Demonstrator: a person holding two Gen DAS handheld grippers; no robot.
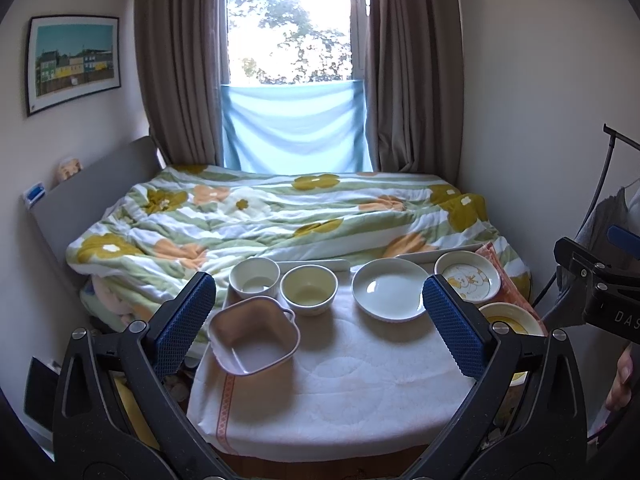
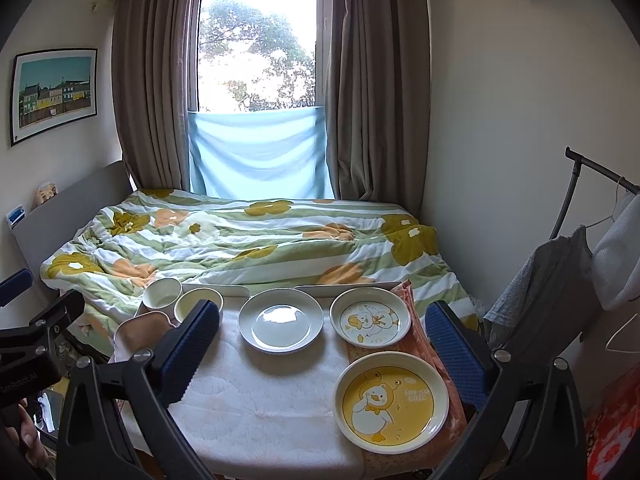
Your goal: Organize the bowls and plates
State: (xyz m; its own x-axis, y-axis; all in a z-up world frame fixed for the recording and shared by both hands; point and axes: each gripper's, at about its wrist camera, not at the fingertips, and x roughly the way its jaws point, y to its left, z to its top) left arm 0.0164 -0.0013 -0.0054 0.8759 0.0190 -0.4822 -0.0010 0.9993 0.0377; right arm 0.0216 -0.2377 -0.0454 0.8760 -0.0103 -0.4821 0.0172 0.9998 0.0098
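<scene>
Three plates (image 2: pixel 281 325), two round bowls (image 1: pixel 309 289), one square dish (image 1: pixel 253 334).

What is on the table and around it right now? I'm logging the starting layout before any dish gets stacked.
Round bowls: 2, white and cream, table's far left.
Square dish: 1, pinkish, handled, near left.
Plain plate: 1, white, centre.
Duck plates: 2, white far right, yellow near right, on an orange cloth.
Table cover: 1, white.
Bed quilt: 1, green floral, behind.
Curtains: 2, brown, beside the window.
Framed picture: 1, left wall.
Left gripper: open, empty.
Right gripper: open, empty.
</scene>
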